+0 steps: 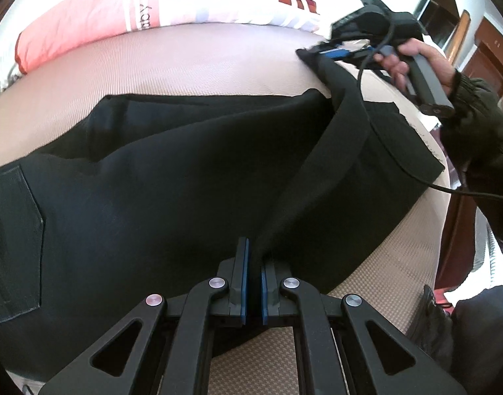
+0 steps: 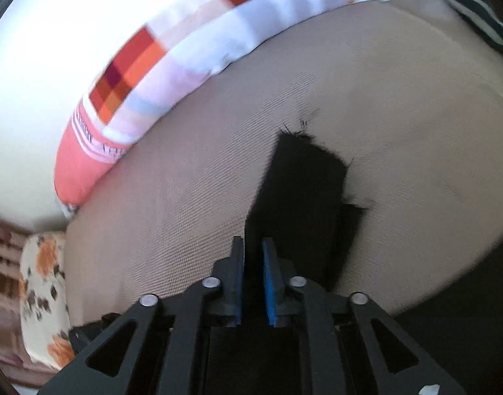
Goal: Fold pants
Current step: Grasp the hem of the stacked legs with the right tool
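Black pants [image 1: 159,171] lie spread on a beige mattress [image 1: 185,62], with a back pocket at the left edge. My left gripper [image 1: 254,263] is shut on a fold of the pants' near edge. My right gripper [image 1: 330,51] shows at the upper right, hand-held, shut on the frayed leg end and lifting it off the bed. In the right wrist view the right gripper [image 2: 253,253] pinches the black leg cuff [image 2: 304,191], whose frayed hem hangs beyond the fingers above the mattress [image 2: 185,181].
A pink and white pillow with orange checks [image 1: 126,10] lies along the far side of the bed and shows in the right wrist view [image 2: 146,75]. A floral cushion [image 2: 43,293] lies at the left. Wooden furniture [image 1: 488,52] stands at the right. A cable [image 1: 449,187] trails from the right gripper.
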Demonstrator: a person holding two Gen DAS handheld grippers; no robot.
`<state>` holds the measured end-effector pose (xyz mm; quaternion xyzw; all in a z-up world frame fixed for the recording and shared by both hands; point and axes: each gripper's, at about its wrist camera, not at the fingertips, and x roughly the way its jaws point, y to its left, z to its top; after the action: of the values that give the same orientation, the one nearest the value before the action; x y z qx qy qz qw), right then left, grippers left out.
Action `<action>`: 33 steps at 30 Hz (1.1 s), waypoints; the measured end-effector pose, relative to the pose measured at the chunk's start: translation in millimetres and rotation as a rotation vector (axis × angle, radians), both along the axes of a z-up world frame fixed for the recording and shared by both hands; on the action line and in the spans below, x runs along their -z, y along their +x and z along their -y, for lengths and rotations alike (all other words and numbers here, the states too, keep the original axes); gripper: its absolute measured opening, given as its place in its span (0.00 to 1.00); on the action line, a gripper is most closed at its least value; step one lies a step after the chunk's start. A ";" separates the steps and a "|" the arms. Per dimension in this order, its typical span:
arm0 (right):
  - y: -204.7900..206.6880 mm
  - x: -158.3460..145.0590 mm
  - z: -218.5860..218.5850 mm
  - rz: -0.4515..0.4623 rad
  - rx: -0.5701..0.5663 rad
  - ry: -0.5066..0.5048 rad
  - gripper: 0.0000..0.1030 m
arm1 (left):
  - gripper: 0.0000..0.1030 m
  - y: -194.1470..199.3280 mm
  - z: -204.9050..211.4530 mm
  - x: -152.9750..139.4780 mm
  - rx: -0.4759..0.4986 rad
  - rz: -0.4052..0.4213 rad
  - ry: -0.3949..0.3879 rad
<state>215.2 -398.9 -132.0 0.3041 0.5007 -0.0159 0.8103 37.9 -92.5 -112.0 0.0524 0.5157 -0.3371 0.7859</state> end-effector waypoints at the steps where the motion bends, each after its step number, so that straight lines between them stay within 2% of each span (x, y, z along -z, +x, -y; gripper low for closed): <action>1: 1.9 0.9 -1.6 0.003 -0.009 0.005 0.21 | 0.06 -0.2 0.6 0.5 0.001 -0.004 -0.002; 5: -14.0 -13.0 4.8 0.049 -0.012 0.025 0.23 | 0.06 1.1 0.2 1.5 0.001 -0.007 -0.003; 8: -46.3 -20.1 28.1 0.082 0.044 0.043 0.31 | 0.06 4.3 -1.9 2.7 -0.009 -0.026 -0.020; 13: -79.7 -3.6 57.6 0.030 0.106 0.060 0.31 | 0.06 7.5 -1.0 5.0 -0.018 -0.042 -0.026; 16: -91.6 10.6 63.6 0.022 0.129 0.110 0.31 | 0.06 7.1 -0.4 5.5 -0.024 -0.043 -0.026; 22: -77.1 31.6 69.0 0.034 0.167 0.153 0.31 | 0.06 6.5 0.6 5.1 -0.038 -0.049 -0.025; 28: -42.8 42.8 83.3 0.058 0.212 0.184 0.30 | 0.06 6.9 1.0 5.4 -0.049 -0.053 -0.018; 30: -35.0 44.8 86.2 0.080 0.227 0.192 0.22 | 0.06 6.8 1.4 5.3 -0.050 -0.053 -0.015; 33: -27.5 46.9 86.1 0.063 0.221 0.185 0.08 | 0.06 7.3 2.3 5.5 -0.052 -0.055 -0.012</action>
<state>187.8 -485.0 -178.9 0.4312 0.4379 -0.0491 0.7873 45.2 -94.8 -117.5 0.0246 0.5364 -0.3209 0.7802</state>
